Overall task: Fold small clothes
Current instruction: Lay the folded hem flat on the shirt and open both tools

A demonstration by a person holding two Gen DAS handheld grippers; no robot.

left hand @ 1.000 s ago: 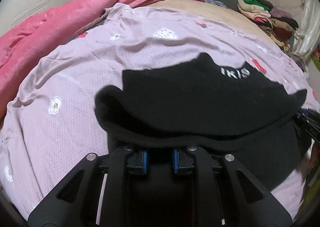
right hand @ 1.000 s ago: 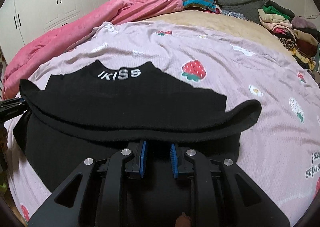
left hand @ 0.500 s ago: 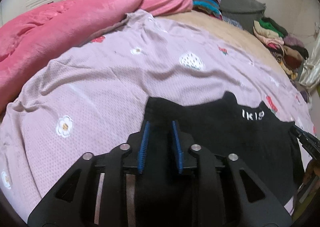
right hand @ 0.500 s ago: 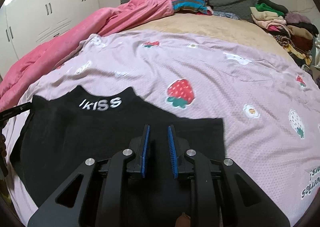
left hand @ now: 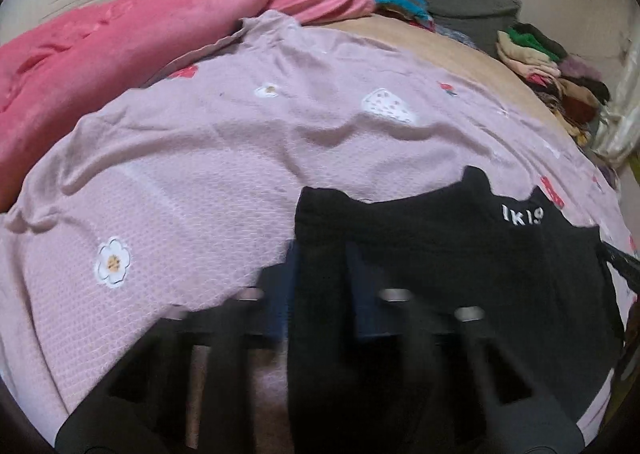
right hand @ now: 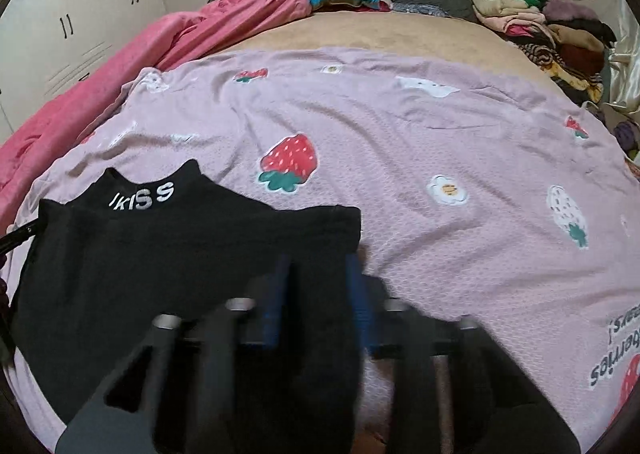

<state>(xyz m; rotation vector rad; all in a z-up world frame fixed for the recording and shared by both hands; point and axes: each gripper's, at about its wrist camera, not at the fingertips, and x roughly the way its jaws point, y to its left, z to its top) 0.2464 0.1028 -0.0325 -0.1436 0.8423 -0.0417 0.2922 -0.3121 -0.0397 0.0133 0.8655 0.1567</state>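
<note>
**One black top flat on the lilac bedspread**

One black top (right hand: 168, 254), white lettering at its collar, lies flat on the lilac strawberry-print bedspread (right hand: 440, 142) covering the bed. The left tongs (left hand: 320, 278) sit over its left edge, the right tongs (right hand: 318, 286) over its right edge; both are blurred, their jaws have just been closing, and neither visibly pinches the cloth. Beyond lie a pink blanket (left hand: 120, 38) and stacked clothes (right hand: 528, 14).

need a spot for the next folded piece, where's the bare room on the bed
Free: the lilac blanket right of the black top, around the red strawberry and daisy; also the tan sheet beyond it. Crowded: the clothes pile far right and the pink quilt along the left.
</note>
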